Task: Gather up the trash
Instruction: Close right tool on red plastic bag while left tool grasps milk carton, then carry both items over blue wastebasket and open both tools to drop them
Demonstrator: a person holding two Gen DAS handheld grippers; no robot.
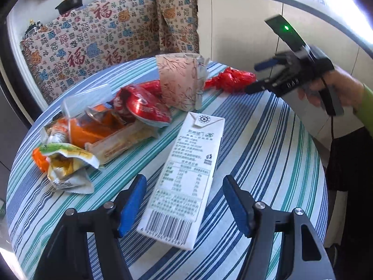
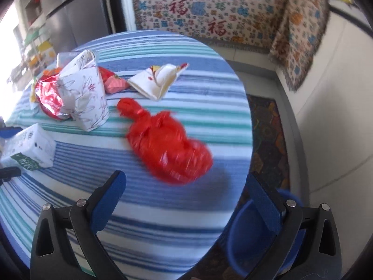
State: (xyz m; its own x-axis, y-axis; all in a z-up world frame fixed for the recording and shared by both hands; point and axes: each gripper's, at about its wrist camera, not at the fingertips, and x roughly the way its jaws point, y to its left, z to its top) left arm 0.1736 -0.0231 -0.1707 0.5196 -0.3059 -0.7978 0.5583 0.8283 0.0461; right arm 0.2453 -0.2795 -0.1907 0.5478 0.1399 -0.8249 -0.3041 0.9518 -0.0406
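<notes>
Blue-padded left tongs sit nearest the lens, spread to either side of the white milk carton; both pads stand clear of its walls, so the carton is bracketed but not gripped. It lies on its side just ahead of these tongs, barcode end closest, on the striped bench.

Beyond the carton and to the left of the left tongs is the largest heap of rubbish, the orange and yellow snack wrappers, with a red foil packet and a crumpled paper cup farther ahead.

Right tongs are spread wide and empty over the bench edge. Directly ahead of them lies the knotted red plastic bag, blurred in this view, apart from both pads. A folded paper scrap lies farther on. Below the right finger, off the bench, shows what may be a blue bin, though the blur makes that uncertain.

Judging by this, collection is at an early stage: most pieces are uncollected. The left tongs need to close squarely on the carton's narrow sides, and the right to advance onto the bag.
</notes>
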